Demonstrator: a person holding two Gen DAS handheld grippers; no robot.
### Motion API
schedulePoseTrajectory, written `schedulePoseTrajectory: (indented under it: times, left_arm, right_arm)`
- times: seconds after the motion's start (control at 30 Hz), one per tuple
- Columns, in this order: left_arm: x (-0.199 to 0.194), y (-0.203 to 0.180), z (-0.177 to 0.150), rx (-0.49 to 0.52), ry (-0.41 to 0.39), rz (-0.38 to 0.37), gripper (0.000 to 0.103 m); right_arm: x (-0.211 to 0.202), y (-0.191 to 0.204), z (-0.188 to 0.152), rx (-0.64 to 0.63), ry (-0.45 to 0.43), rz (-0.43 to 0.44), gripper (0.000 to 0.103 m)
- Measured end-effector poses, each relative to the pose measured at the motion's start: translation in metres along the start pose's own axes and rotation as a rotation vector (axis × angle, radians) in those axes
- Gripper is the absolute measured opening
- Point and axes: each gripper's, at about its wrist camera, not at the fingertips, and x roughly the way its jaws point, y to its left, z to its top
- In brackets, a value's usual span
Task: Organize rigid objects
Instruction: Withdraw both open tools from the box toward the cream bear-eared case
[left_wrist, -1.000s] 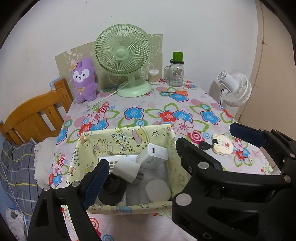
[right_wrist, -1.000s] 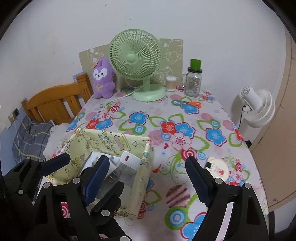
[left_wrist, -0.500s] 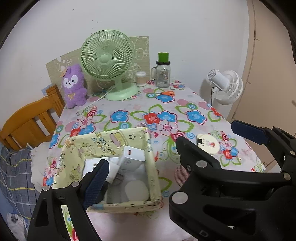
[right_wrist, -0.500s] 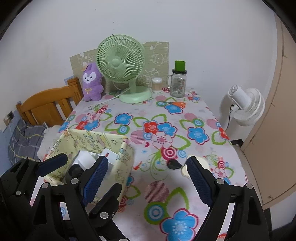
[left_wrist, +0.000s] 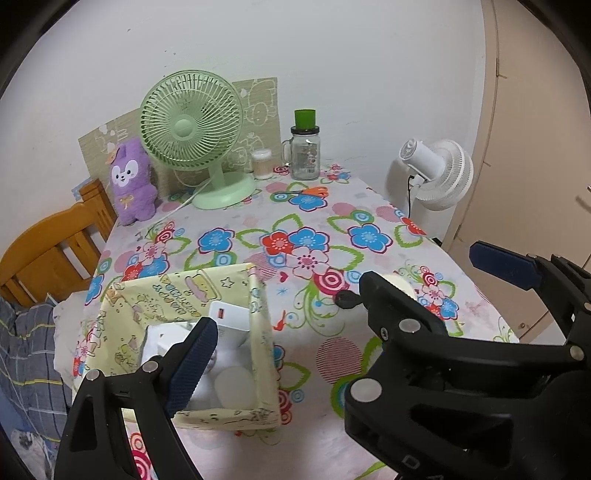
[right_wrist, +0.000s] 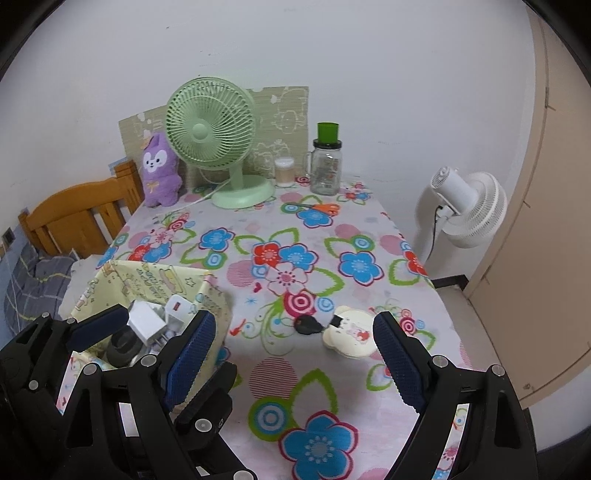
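Note:
A yellow patterned fabric bin (left_wrist: 192, 291) (right_wrist: 147, 277) stands on the flowered table at the near left and holds white chargers (left_wrist: 231, 321) (right_wrist: 147, 321) and a black round item (right_wrist: 123, 345). A cream mouse-shaped case with a black key fob (right_wrist: 347, 332) lies on the cloth right of the bin, mostly hidden behind the other gripper in the left wrist view. My left gripper (left_wrist: 340, 306) is open and empty above the bin's right side. My right gripper (right_wrist: 295, 362) is open and empty, just short of the cream case.
A green desk fan (right_wrist: 214, 136), purple plush (right_wrist: 160, 170), small jar (right_wrist: 284, 171), glass mug jar with green lid (right_wrist: 327, 166) and orange scissors (right_wrist: 321, 208) stand at the table's back. A white fan (right_wrist: 465, 203) stands right of the table, a wooden chair (right_wrist: 77, 214) left.
Both grippers have pulled back and risen; more of the table shows. The view shifted right from the bin toward the cream case. Both stay open.

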Motion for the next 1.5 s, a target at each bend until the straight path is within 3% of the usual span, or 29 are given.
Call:
schedulePoseTrajectory:
  times: [0.47, 0.73, 0.9, 1.0, 1.07, 1.5]
  left_arm:
    - [0.009, -0.027, 0.001, 0.007, -0.074, 0.015, 0.092]
    - [0.019, -0.041, -0.002, 0.010, -0.071, -0.006, 0.092]
    - [0.023, -0.055, -0.005, 0.057, -0.102, 0.003, 0.092]
    - [0.028, -0.060, -0.006, 0.049, -0.092, -0.023, 0.092]
    - [0.036, -0.064, -0.008, 0.046, -0.070, -0.039, 0.098]
    - [0.081, -0.084, -0.026, 0.024, -0.040, -0.064, 0.098]
  right_arm:
    - [0.006, -0.031, -0.007, 0.050, -0.001, -0.016, 0.090]
    - [0.011, -0.047, -0.015, 0.056, -0.013, -0.025, 0.090]
    - [0.017, -0.058, -0.020, 0.060, -0.030, -0.012, 0.090]
    - [0.021, -0.066, -0.025, 0.071, -0.057, -0.025, 0.090]
    - [0.026, -0.070, -0.028, 0.071, -0.053, -0.016, 0.090]
    - [0.065, -0.096, -0.049, 0.034, -0.003, -0.036, 0.090]
